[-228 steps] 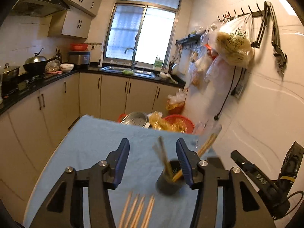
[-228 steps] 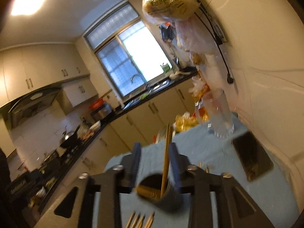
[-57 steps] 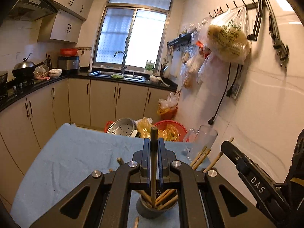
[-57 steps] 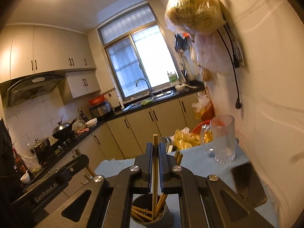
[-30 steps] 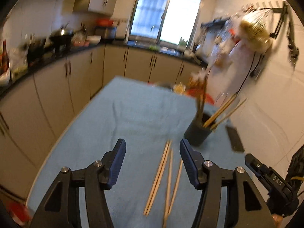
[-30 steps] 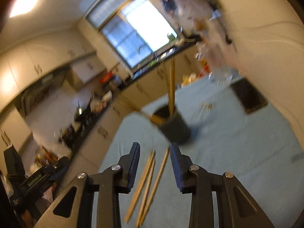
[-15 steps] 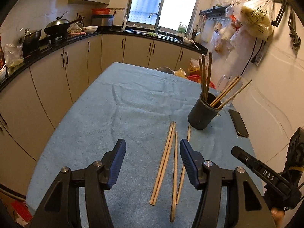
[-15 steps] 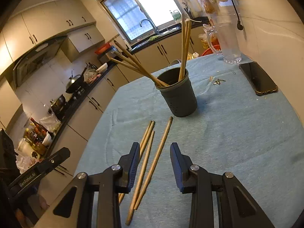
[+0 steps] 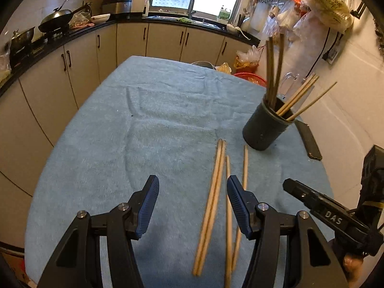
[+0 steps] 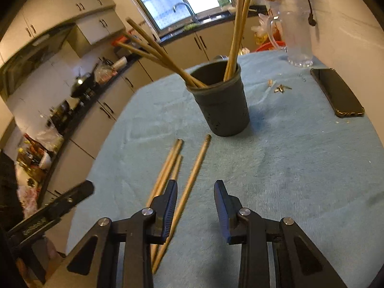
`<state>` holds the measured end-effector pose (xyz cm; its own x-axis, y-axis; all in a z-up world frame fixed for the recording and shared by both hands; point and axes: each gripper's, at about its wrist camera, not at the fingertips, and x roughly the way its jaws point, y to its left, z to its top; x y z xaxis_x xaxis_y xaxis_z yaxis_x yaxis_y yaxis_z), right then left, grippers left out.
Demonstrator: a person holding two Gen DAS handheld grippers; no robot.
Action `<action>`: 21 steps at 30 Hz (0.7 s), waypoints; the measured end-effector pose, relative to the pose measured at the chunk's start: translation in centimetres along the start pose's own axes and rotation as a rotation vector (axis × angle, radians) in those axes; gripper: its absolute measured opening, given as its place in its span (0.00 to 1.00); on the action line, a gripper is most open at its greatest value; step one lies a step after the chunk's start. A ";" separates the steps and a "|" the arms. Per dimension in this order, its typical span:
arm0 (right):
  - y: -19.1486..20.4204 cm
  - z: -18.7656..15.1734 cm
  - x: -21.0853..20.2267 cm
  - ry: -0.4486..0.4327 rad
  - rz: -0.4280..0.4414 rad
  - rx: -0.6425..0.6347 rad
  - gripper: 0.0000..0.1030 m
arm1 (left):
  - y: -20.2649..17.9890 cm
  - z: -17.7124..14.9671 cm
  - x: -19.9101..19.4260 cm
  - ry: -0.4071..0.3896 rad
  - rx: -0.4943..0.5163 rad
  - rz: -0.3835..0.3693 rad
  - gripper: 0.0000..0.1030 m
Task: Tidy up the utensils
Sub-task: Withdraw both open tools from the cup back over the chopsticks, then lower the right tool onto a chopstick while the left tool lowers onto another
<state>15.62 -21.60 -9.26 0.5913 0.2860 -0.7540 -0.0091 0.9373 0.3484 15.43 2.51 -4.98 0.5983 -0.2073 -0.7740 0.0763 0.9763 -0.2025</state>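
Blue tablecloth (image 9: 148,110), loose chopsticks (image 9: 211,206) mid-table, holder (image 10: 220,103) beyond

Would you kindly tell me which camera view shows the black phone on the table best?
The right wrist view: the phone lies there with its whole dark face and rim visible. In the left wrist view, the phone appears only as a thin, foreshortened strip beyond the utensil cup.

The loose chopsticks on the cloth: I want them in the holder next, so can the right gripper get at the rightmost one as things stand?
Probably yes. The right gripper is open, and the rightmost chopstick lies bare on the cloth, running under its left finger.
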 end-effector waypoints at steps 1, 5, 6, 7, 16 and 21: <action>0.0 0.2 0.7 0.017 -0.007 -0.005 0.31 | 0.2 0.2 0.6 0.007 -0.001 0.002 0.58; 0.5 1.6 4.9 0.110 -0.052 -0.040 0.28 | 0.6 0.8 2.6 0.041 -0.005 0.002 0.58; 0.6 2.0 5.8 0.126 -0.061 -0.037 0.28 | 0.7 1.0 3.0 0.043 0.001 0.006 0.58; 0.7 2.4 6.5 0.134 -0.061 -0.027 0.28 | 0.7 1.2 3.2 0.042 0.006 0.010 0.58; 2.8 4.8 11.6 0.167 -0.181 -0.077 0.26 | 1.4 2.3 6.8 0.102 0.018 -0.018 0.58; 4.6 4.6 12.4 0.171 -0.274 -0.230 0.15 | 0.1 3.2 8.1 0.127 0.071 -0.050 0.58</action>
<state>26.62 -14.66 -14.50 0.4546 0.0300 -0.8902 -0.0618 0.9981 0.0021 22.83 1.08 -9.36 0.4874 -0.2574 -0.8344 0.1619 0.9656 -0.2033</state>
